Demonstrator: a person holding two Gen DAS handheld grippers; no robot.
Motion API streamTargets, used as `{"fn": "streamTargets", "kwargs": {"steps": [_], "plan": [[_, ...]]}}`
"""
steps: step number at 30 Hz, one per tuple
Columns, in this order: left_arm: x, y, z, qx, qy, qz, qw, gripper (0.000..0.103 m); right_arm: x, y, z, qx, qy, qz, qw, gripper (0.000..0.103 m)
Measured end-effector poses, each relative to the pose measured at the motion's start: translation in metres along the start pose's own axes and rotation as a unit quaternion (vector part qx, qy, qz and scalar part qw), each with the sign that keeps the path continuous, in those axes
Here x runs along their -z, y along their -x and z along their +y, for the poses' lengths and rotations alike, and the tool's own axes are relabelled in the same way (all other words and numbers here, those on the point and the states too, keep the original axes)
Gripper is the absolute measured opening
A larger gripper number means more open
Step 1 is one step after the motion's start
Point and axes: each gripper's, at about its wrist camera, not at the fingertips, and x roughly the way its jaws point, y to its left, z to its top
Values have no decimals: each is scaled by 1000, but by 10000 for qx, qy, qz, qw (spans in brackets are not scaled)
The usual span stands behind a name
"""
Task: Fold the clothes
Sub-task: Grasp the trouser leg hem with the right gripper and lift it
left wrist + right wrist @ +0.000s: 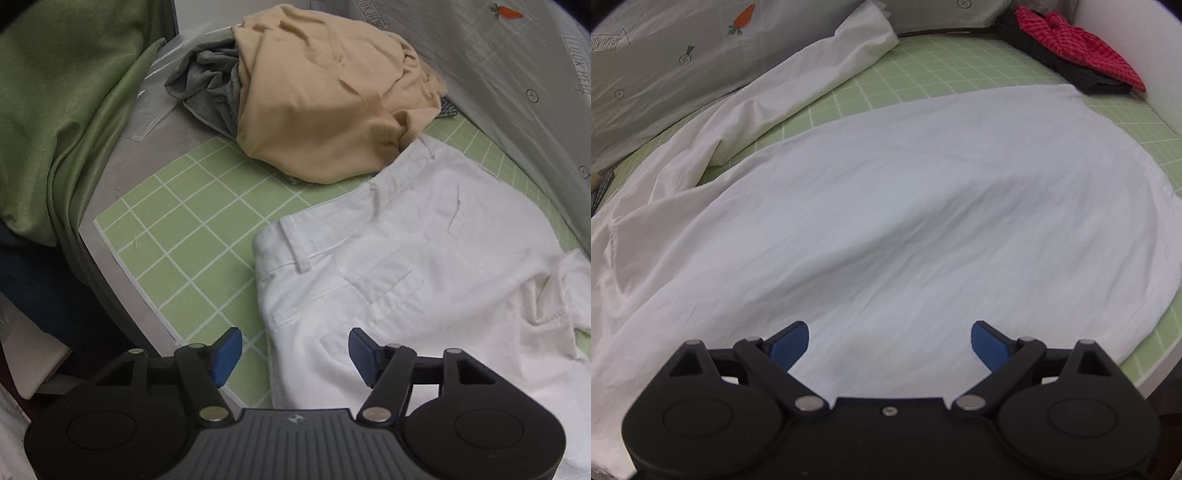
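- Surface: a tabletop covered by a green grid mat (177,236), backed by a pale printed sheet (498,74) along the far edge; a green cloth (62,110) hangs at the left.
- Task item: white trousers (406,251) lie spread on the mat. The waistband (295,243), with its belt loop, shows in the left wrist view; one leg (905,206) lies flat and broad in the right wrist view, and the other leg (798,85) is rumpled and angles away toward the far sheet.
- Orientation: the long axis runs left to right across the tabletop, waist to the left, leg ends to the right.
- Left tool (295,356): released, pads apart, nothing between them. It hovers over the near left edge of the trousers, just below the waistband, and is the nearer tool to the waist.
- Right tool (890,345): released, pads apart, empty. It hovers over the flat leg, whose hem lies ahead and to the right.
- Other items: a tan garment (325,96) heaped over a grey garment (210,81) beyond the waistband; a red garment (1078,44) on a black garment (1071,70) at the far right, apart from the leg.
- Fold state: the trousers are not folded; whether legs get aligned before folding cannot be settled here.
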Motion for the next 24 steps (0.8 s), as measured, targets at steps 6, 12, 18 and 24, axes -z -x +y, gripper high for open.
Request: {"fn": "streamTargets", "kwargs": {"steps": [6, 12, 18, 24], "plan": [[23, 18, -56, 73, -243, -217, 9994, 77, -26, -6, -43, 124, -33, -199, 9997, 96], [48, 19, -118, 321, -562, 26, 9979, 79, -57, -20, -49, -218, -31, -344, 9992, 97], [45, 8, -165, 291, -854, 108, 9959, 81, -96, -38, -49, -374, -144, -541, 9977, 97], [9, -38, -191, 81, -624, 572, 9964, 82, -154, -62, -42, -517, -399, -833, 9944, 97]]}}
